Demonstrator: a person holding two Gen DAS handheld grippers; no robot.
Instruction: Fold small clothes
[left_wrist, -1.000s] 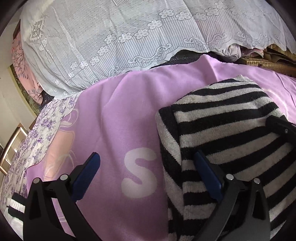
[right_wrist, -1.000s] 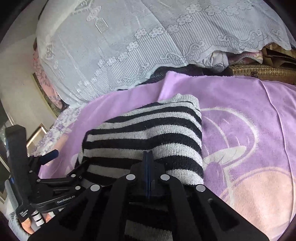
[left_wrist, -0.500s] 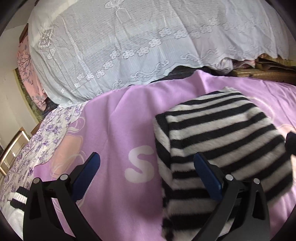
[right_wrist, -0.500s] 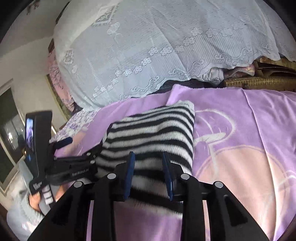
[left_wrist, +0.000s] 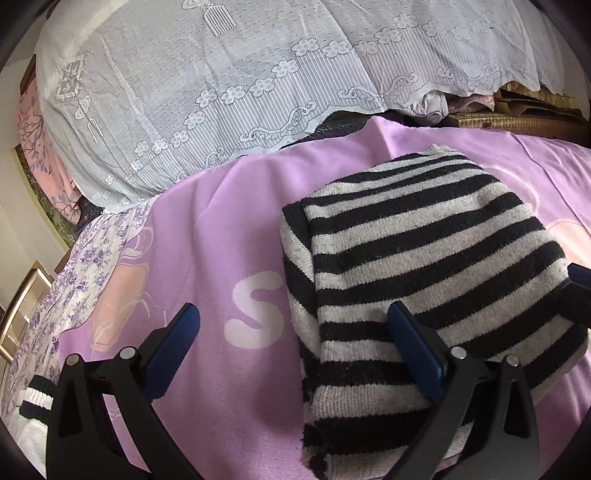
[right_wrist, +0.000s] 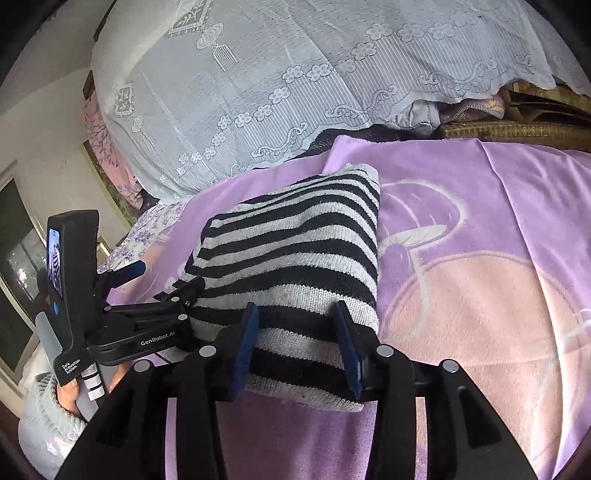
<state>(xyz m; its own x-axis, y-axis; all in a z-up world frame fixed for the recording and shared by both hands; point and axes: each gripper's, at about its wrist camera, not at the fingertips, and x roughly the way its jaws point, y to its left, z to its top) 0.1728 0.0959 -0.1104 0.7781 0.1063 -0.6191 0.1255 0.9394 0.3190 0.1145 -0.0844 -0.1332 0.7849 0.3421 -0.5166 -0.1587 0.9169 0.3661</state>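
A black-and-white striped knit garment (left_wrist: 417, 266) lies folded into a thick rectangle on the purple blanket (left_wrist: 221, 236); it also shows in the right wrist view (right_wrist: 295, 254). My left gripper (left_wrist: 291, 332) is open, its right finger resting on the garment's near left part, its left finger over the blanket. My right gripper (right_wrist: 297, 332) is open, its jaws standing either side of the garment's near edge without pinching it. The left gripper also shows in the right wrist view (right_wrist: 162, 277) at the garment's left side.
A white lace cover (left_wrist: 258, 81) drapes over a pile at the back. A woven basket edge (left_wrist: 517, 122) is at the back right. A floral sheet (left_wrist: 74, 288) lies at the left. A striped cuff (left_wrist: 35, 398) shows at the lower left.
My right gripper was shut on the garment's near edge and has opened, letting it go. The garment has settled flat on the blanket. The left gripper stayed open.
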